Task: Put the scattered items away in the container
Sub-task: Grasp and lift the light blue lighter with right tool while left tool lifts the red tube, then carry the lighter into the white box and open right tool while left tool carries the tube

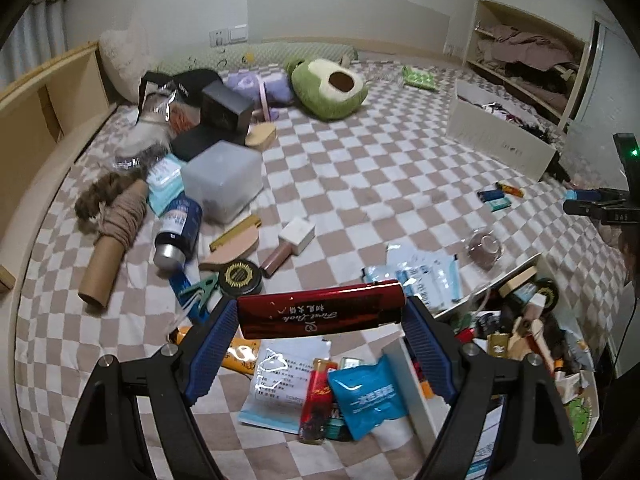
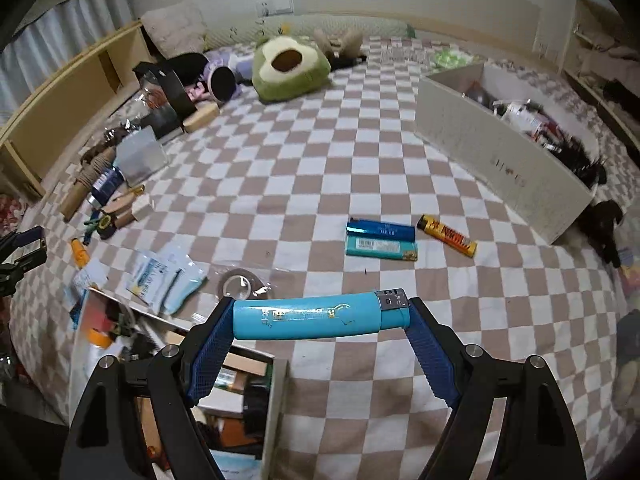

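Left gripper [image 1: 322, 312] grips a dark red lighter [image 1: 320, 310] crosswise, its two blue pads pressed against the lighter's ends, above the checked blanket [image 1: 360, 160]. Below it lie a paper packet [image 1: 286, 380], a second red lighter [image 1: 318, 400] and a blue sachet [image 1: 368, 394], just beside the white wall of a box [image 1: 416, 400] packed with small things at lower right.

Right gripper [image 2: 320, 318] is closed the same way on a light blue lighter [image 2: 316, 316], metal head to the right, over the blanket [image 2: 320, 140] next to the box's corner [image 2: 276, 400]. Farther out on the blanket lie a dark blue lighter [image 2: 380, 231], a teal lighter [image 2: 380, 248] touching it, and a yellow lighter [image 2: 447, 236] nearby. A long white box [image 2: 500, 164] sits beyond them, and an avocado plush toy [image 2: 290, 68] lies near the wall.
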Demonstrator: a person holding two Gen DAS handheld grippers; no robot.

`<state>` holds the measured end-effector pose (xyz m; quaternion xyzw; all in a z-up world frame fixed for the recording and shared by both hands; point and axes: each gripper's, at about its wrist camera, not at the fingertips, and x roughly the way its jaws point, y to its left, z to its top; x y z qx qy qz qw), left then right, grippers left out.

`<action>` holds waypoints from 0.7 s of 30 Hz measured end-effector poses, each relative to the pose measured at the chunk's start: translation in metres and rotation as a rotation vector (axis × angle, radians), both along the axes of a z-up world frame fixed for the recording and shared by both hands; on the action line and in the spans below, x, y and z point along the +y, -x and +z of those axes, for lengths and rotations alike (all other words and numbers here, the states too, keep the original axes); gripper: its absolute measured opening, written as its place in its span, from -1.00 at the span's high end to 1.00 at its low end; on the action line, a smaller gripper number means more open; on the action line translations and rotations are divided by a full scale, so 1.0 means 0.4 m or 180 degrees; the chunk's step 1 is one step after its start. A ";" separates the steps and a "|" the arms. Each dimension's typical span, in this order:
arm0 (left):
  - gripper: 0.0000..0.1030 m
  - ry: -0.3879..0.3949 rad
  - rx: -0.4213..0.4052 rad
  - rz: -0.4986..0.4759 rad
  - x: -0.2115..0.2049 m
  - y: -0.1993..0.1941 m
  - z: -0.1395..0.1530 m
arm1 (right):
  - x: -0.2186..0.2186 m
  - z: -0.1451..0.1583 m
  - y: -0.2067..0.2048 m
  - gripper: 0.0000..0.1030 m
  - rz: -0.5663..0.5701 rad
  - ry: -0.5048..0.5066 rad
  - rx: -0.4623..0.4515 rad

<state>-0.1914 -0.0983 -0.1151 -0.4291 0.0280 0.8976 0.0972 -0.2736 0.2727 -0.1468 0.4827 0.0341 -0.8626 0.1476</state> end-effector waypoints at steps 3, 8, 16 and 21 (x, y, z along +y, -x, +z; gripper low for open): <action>-0.62 0.0016 0.0088 -0.0037 0.019 -0.014 0.034 | -0.002 0.041 -0.019 -0.62 -0.0023 0.0053 0.0083; -0.62 0.0048 0.0234 -0.0074 0.049 -0.044 0.102 | -0.003 0.104 -0.056 -0.62 -0.0052 0.0114 0.0241; -0.62 0.0053 0.0375 -0.0082 0.078 -0.092 0.171 | -0.005 0.183 -0.111 -0.62 -0.0055 0.0304 0.0414; -0.62 0.0005 0.0450 -0.0069 0.092 -0.120 0.207 | -0.019 0.223 -0.146 -0.62 -0.0029 0.0346 0.0498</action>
